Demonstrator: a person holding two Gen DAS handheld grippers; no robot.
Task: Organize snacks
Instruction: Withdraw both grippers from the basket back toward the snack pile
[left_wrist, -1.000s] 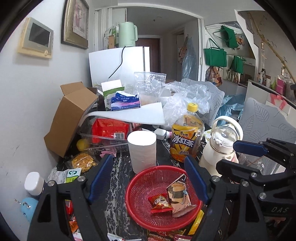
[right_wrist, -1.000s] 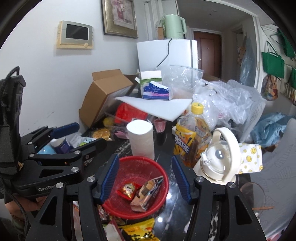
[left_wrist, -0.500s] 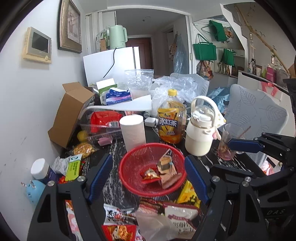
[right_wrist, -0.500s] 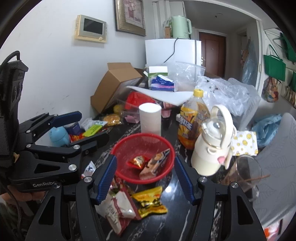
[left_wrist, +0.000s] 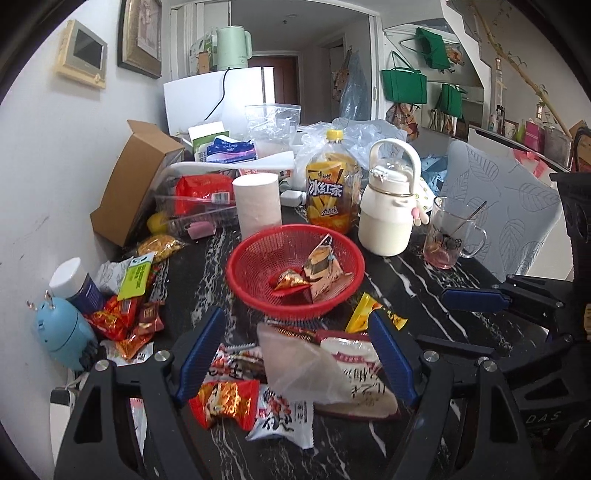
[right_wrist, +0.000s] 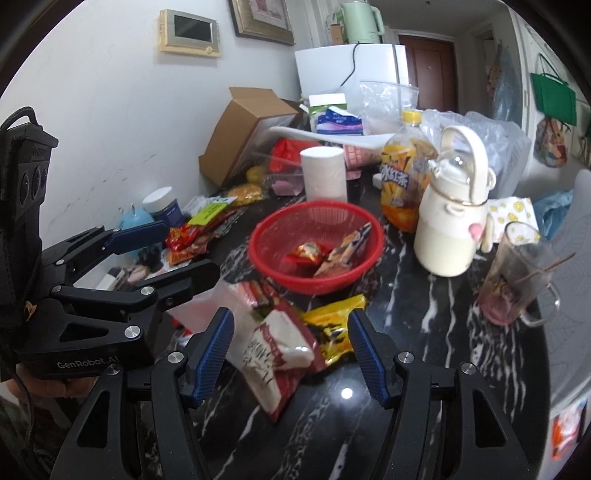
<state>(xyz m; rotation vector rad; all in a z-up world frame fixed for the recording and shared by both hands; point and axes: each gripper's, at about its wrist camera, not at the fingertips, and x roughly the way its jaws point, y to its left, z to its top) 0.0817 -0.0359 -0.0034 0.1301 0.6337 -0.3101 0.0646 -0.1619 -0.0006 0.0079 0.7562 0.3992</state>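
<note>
A red mesh basket on the black marble table holds two snack packets. In front of it lies a loose pile: a white and red bag, a clear plastic bag, a red-orange packet and a yellow packet. My left gripper hangs open over the pile and grips nothing. My right gripper is open too, its blue pads either side of the white and red bag without touching it.
Behind the basket stand a toilet roll, an iced tea bottle, a white jug and a glass mug. More packets, a blue gadget and a white-capped jar crowd the left edge by the wall, under a cardboard box.
Both grippers have drawn back from the basket and sunk lower. The basket now sits farther off, and the snack pile in front of it has come into view between the fingers.
</note>
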